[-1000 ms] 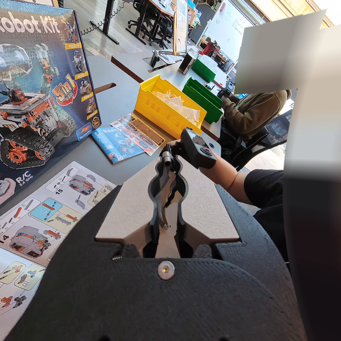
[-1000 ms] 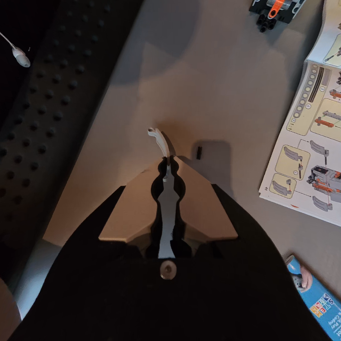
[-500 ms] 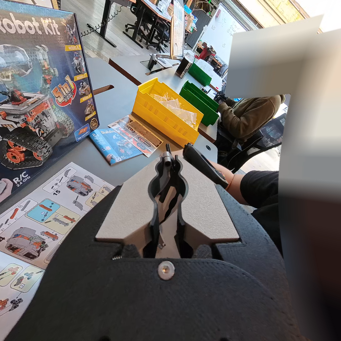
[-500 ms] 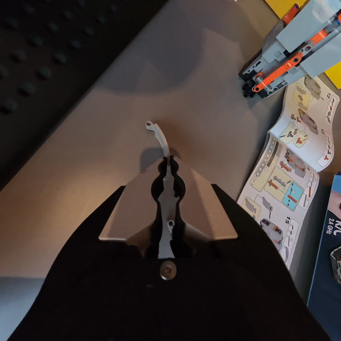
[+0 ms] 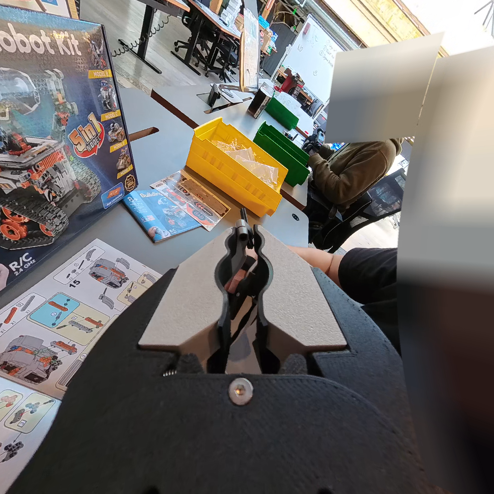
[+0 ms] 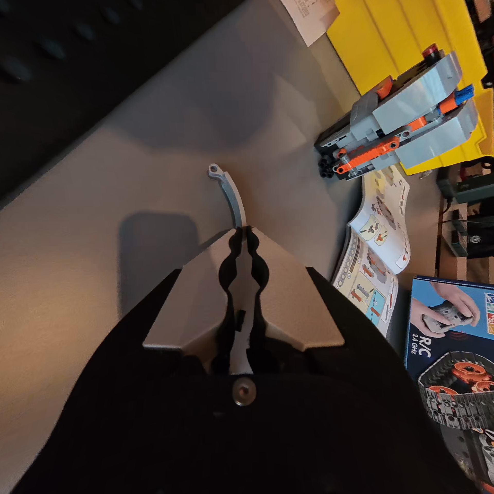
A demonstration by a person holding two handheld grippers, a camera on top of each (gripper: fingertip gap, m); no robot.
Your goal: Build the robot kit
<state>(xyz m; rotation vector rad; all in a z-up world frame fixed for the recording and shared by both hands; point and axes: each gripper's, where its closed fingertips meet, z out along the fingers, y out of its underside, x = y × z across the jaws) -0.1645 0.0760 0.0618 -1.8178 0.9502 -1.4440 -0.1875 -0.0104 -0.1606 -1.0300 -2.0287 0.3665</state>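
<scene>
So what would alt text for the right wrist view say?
The right gripper, jaws shut, pinches a curved grey piece above a grey table; a part-built grey and orange model, an open instruction booklet and a yellow bin lie right.

Bare table (image 6: 133,165) beside model (image 6: 401,125)

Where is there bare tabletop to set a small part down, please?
The widest bare patch of grey tabletop lies left of the curved grey piece in the right claw, up to the dark edge. Right of it is crowded: half-built model, open instruction booklet, yellow bin, kit box.
</scene>
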